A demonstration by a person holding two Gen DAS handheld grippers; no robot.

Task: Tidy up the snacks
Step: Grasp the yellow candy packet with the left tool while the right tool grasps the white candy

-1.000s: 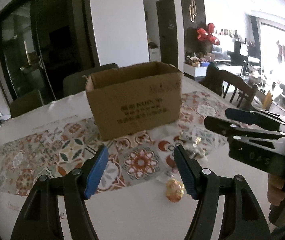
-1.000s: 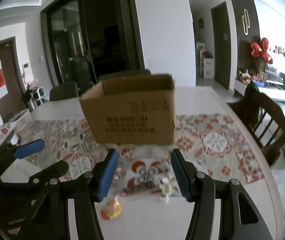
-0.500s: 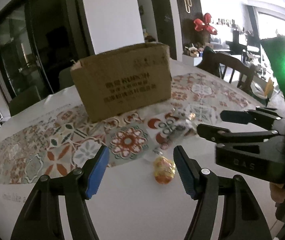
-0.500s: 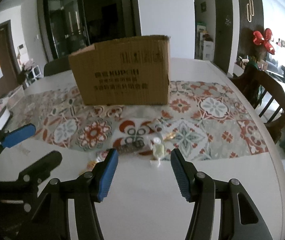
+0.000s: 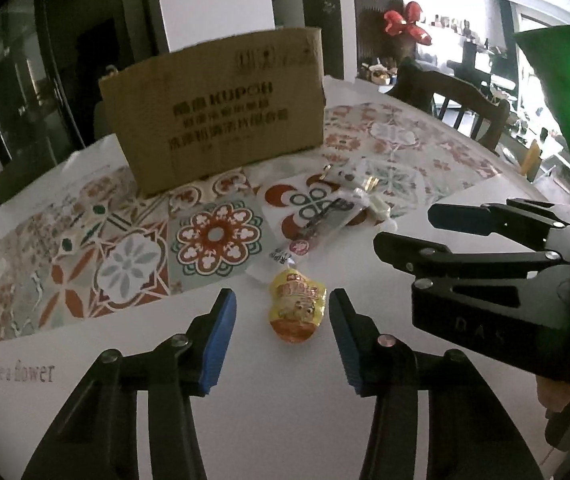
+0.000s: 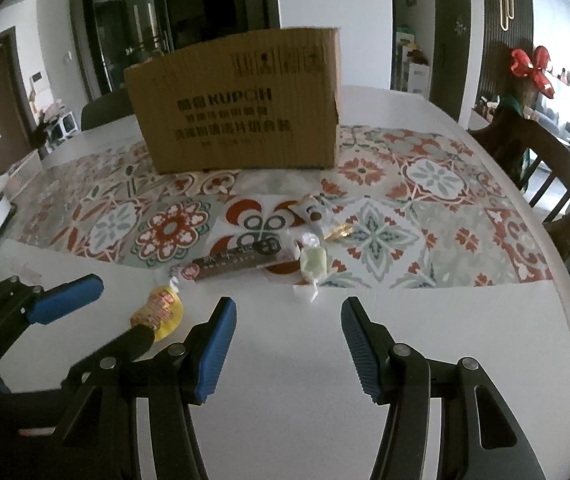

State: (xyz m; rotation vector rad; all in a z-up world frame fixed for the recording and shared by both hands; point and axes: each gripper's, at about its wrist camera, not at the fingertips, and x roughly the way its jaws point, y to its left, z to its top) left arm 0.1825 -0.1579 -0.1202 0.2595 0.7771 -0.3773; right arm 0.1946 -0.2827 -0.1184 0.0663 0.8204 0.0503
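Since the earlier frames both grippers have come lower and closer to the table, and the yellow snack packet [image 5: 297, 307] now sits between the blue pads of the left gripper [image 5: 281, 340] rather than ahead of them. Left gripper fingers are spread wide on either side of the packet, neither pad touching it. Right gripper [image 6: 289, 344] fingers are likewise spread, with nothing between them but bare white tabletop [image 6: 285, 400]; a pale wrapped candy [image 6: 312, 264] lies just ahead of its gap.

Yellow snack packet: small, rounded, glossy, orange-red print on the face, lying flat on the white surface just off the patterned table runner [image 5: 125, 256]. In the right wrist view one finger of the left gripper overlaps its near edge.

Beyond it, a long clear-wrapped dark snack bar [image 6: 237, 264] lies on the edge of the runner, with further small clear and gold wrappers [image 6: 337, 232] behind it; their contents are hard to make out. A cardboard box [image 5: 221, 112] stands upright on the runner behind the snacks; its interior is hidden from both cameras and its printing is only partly legible. A wooden chair [image 6: 545, 160] stands at the table's right side.
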